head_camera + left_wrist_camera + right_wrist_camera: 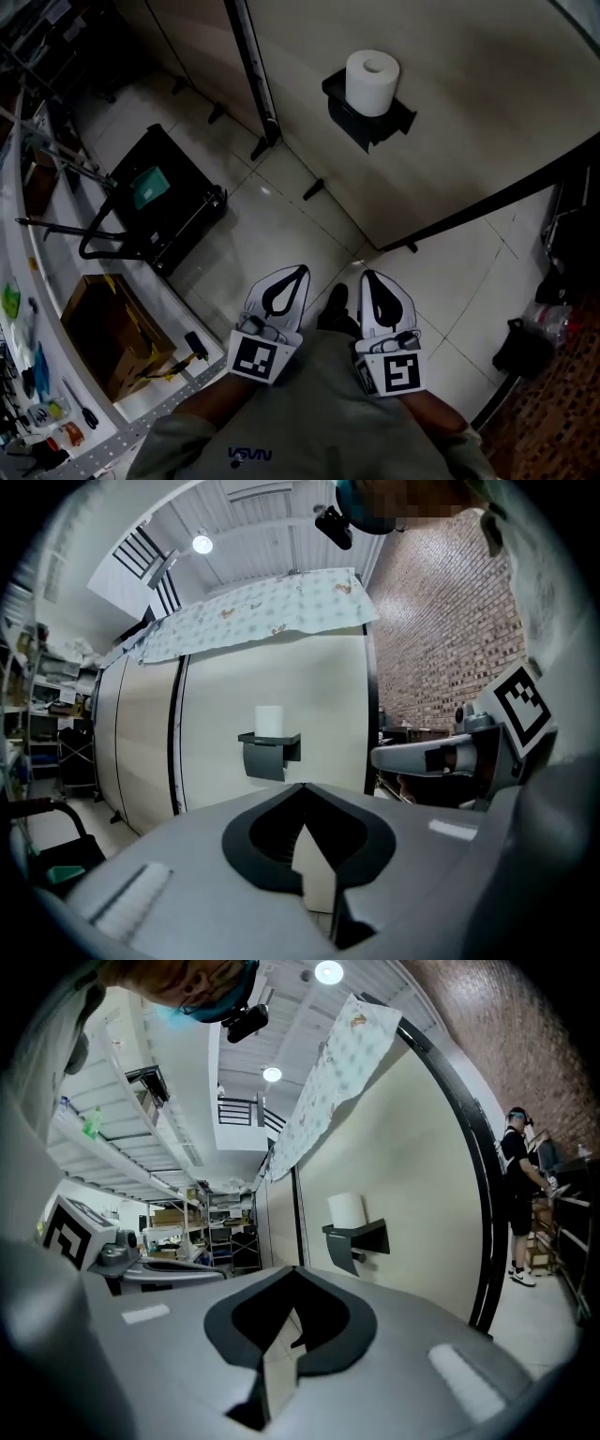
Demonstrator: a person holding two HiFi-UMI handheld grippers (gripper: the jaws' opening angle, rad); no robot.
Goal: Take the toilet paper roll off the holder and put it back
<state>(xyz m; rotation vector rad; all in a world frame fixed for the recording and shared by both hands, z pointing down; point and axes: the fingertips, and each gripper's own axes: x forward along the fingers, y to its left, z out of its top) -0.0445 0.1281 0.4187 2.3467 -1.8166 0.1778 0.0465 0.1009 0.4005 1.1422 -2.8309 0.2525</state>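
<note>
A white toilet paper roll point(372, 82) stands upright on top of a black holder point(367, 119) fixed to a cream wall panel; the roll point(269, 719) and holder point(268, 754) also show in the left gripper view, and the roll point(347, 1210) and holder point(356, 1241) in the right gripper view. My left gripper point(302, 269) and right gripper point(367, 275) are held side by side near my body, well short of the panel. Both point toward it. Each is shut with nothing between its jaws.
A black cart point(164, 197) stands on the tiled floor at the left, with a cardboard box point(108, 337) and a tool-strewn bench edge nearer me. A dark bag point(525, 347) lies at the right. A person point(520, 1194) stands far right beyond the panel.
</note>
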